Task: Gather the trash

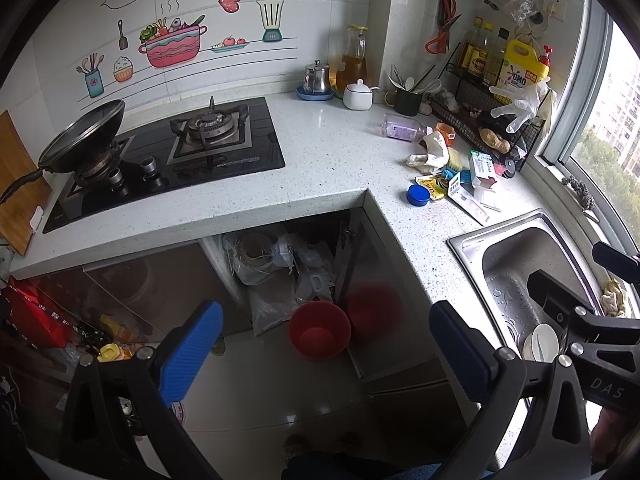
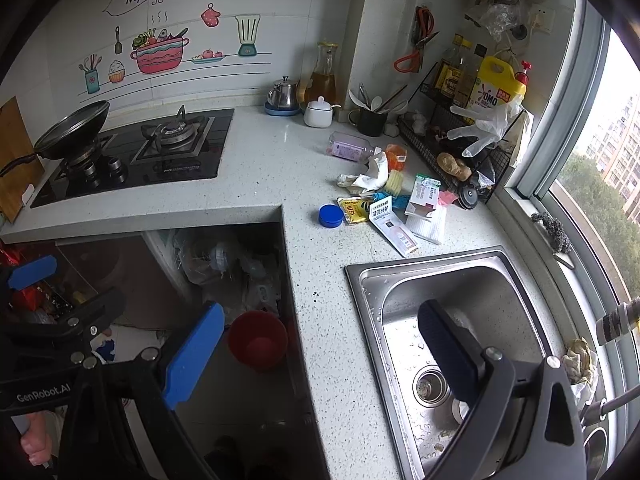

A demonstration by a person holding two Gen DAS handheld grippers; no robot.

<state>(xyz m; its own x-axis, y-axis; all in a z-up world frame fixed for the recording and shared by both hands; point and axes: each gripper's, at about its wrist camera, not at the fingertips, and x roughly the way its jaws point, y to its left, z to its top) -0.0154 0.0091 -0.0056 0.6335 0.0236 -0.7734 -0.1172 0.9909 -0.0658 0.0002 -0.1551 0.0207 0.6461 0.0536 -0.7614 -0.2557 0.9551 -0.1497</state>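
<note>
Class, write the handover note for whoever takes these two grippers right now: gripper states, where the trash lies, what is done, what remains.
Left gripper: open, empty, held over the floor in front of the counter.
Right gripper: open, empty, at the counter edge by the sink.
Trash: a pile on the counter beside the wire rack: blue lid, yellow sachet, white tube box, crumpled tissue, clear bottle on its side.
Red bucket stands on the floor below.
Done: nothing visibly collected.
Left: pick up every piece.
</note>
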